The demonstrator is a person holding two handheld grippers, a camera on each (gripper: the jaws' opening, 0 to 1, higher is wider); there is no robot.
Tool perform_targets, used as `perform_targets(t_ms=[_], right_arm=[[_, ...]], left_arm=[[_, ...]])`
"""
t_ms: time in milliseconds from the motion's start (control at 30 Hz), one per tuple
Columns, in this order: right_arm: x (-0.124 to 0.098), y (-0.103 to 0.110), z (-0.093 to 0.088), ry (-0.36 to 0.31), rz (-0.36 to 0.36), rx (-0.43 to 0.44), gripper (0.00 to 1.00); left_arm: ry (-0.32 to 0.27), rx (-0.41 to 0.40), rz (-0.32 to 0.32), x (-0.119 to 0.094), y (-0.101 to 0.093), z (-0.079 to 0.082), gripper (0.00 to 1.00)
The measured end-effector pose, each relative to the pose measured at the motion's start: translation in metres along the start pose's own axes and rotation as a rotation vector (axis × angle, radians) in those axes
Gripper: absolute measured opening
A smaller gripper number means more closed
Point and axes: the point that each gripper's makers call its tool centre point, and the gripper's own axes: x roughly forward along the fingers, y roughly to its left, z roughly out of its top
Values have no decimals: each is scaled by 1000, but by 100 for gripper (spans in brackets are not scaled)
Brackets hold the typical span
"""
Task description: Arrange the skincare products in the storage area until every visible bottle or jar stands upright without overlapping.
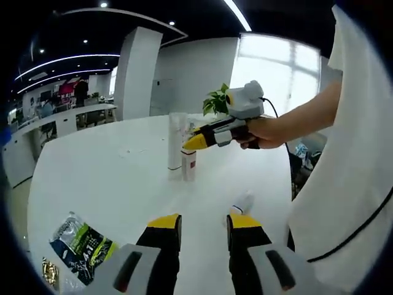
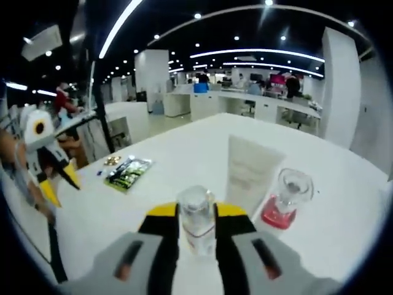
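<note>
On a round white table (image 2: pixel 344 203) in a bright open office, the right gripper (image 2: pixel 197 226) clamps a clear glass bottle (image 2: pixel 196 220) beside an upright white tube (image 2: pixel 249 169) and red-based clear bottle (image 2: pixel 284 200). The left gripper (image 1: pixel 204 224) hovers with its jaws apart near a green sachet (image 1: pixel 80 243).

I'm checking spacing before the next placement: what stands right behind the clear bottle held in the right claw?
Behind the clear bottle stand a white tube and a clear-capped red bottle, both upright. The tube's lower left edge is hidden by the right claw.
</note>
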Motion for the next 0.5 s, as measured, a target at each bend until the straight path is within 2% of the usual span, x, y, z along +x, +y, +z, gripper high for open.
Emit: perform_targets(t_ms=[200,333,500], right_arm=[[0,-3,-4,-3,-19,-3,19],[0,-2,-7,-17,-16,4,19],[0,0,-13,-28,-2,-17,19]], left_arm=[[-1,-11,-1,-4,2,2,30],[-9,-58,-11,-6,-1,2,29],[-8,-119,-14,3,-1,-2,28]])
